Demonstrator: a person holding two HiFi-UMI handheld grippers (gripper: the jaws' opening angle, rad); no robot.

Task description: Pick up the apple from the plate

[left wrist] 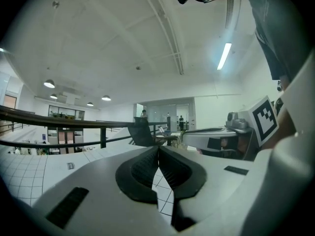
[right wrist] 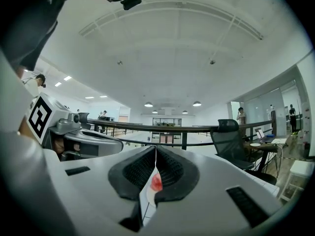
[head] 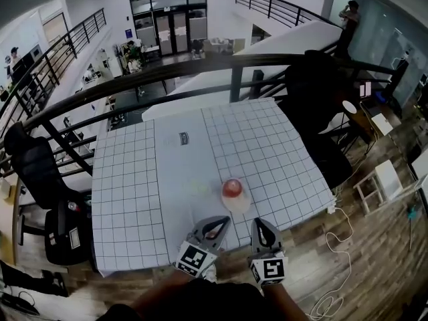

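A red apple (head: pixel 232 187) sits on a small white plate (head: pixel 237 203) near the front edge of the grid-patterned table (head: pixel 147 179). Both grippers hang level just in front of that edge. My left gripper (head: pixel 225 220) points at the plate from the front left, its tips a short way from it. My right gripper (head: pixel 259 221) is beside it, to the plate's front right. In the left gripper view the left gripper (left wrist: pixel 158 149) has its jaws closed together with nothing in them. The right gripper (right wrist: pixel 155 149) is likewise shut and empty, and the apple (right wrist: pixel 156 182) shows through the slit below its tips.
A black railing (head: pixel 200 65) runs behind the table, with a drop to a lower floor beyond. A black office chair (head: pixel 40 172) stands at the table's left. A second dark chair (head: pixel 314 105) and a white stool (head: pixel 381 186) are to the right. A white cable (head: pixel 338 259) lies on the wooden floor.
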